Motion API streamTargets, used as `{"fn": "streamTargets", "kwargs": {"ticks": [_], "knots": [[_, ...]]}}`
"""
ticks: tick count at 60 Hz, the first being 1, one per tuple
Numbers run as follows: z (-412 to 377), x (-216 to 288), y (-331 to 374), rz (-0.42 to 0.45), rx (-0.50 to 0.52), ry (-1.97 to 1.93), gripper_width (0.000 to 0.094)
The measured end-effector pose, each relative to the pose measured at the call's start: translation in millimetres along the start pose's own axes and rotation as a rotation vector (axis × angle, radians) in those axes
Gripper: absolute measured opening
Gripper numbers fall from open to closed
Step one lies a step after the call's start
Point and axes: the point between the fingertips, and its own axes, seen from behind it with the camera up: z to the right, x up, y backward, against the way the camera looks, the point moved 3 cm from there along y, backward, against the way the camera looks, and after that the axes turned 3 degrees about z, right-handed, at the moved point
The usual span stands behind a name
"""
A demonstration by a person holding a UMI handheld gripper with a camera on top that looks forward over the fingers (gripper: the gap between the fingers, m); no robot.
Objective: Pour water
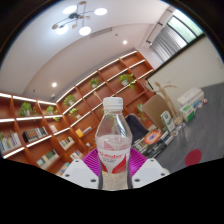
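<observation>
A clear plastic water bottle (113, 140) with a white cap and a red-and-white label stands upright between my gripper's fingers (113, 164). Both magenta pads (92, 160) press against the label's sides, so the gripper is shut on the bottle. The bottle is lifted, with the room tilted behind it. Its lower part is hidden below the fingers. No cup or other vessel shows.
Behind the bottle run lit wooden shelves (50, 120) with books and potted plants (127, 79). A chair (190, 105) stands to the right, a ceiling light cluster (78, 15) above, and a window (185, 25) at the upper right.
</observation>
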Motion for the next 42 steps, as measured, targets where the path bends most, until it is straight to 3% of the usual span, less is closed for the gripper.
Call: {"fn": "streamTargets", "kwargs": {"ticks": [10,20,31,42], "knots": [[76,42,-9,0.048,-0.239,0.492,0.0357],[164,57,-18,0.035,-0.424,0.682,0.0358],[222,38,-21,0.008,-0.508,0.638,0.0357],[261,17,-32,0.001,-0.492,0.63,0.0359]]}}
